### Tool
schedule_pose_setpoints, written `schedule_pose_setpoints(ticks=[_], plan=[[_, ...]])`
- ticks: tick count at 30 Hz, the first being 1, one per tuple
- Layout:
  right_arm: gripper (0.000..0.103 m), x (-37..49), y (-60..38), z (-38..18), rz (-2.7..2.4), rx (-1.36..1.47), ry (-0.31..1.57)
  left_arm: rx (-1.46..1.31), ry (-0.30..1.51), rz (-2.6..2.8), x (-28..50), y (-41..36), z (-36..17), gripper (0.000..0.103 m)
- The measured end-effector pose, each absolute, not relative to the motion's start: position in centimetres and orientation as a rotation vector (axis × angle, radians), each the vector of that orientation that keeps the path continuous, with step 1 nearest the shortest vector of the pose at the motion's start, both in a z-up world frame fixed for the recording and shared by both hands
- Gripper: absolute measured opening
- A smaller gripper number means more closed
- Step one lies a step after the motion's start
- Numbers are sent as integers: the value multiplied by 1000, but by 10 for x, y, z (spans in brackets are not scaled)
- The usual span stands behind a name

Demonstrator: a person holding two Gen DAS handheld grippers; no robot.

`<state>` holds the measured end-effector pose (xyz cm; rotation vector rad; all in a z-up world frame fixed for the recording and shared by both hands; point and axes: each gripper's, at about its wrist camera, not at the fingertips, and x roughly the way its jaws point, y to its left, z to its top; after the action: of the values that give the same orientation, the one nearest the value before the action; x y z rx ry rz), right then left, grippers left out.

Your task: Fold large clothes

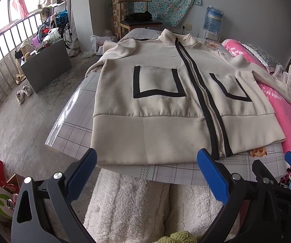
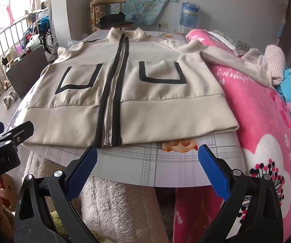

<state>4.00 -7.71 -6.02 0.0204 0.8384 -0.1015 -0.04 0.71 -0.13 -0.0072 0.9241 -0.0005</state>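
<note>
A cream zip-up jacket [image 1: 125, 111] [image 2: 155, 105] with black trim and two front pockets lies flat, front up, on a table [image 1: 175, 172] [image 2: 145, 162] under a plaid cover. Its hem faces me and its collar points away. One sleeve [image 1: 121, 48] is bunched at the far left shoulder. The other sleeve [image 2: 226, 58] stretches out over a pink blanket. My left gripper [image 1: 147, 158] hovers open just before the hem, left of the zip, holding nothing. My right gripper [image 2: 147, 151] stands open near the table's front edge, right of the zip end, also holding nothing.
The pink blanket [image 2: 256, 111] and bedding lie along the table's right side. White fleecy fabric [image 1: 135, 202] sits below the front edge. A wooden chair [image 1: 137, 14] and a water bottle [image 1: 214, 20] stand beyond. A dark cabinet [image 1: 46, 64] and shoes [image 1: 24, 93] are on the floor at left.
</note>
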Motion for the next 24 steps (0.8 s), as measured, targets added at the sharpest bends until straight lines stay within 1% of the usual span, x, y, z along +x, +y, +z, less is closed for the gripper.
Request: schedule_pose_setpoints(ticks=[24], plan=[[95,41,-75,-60,-103,16,840,-10,922,-2,1,11,2,97]])
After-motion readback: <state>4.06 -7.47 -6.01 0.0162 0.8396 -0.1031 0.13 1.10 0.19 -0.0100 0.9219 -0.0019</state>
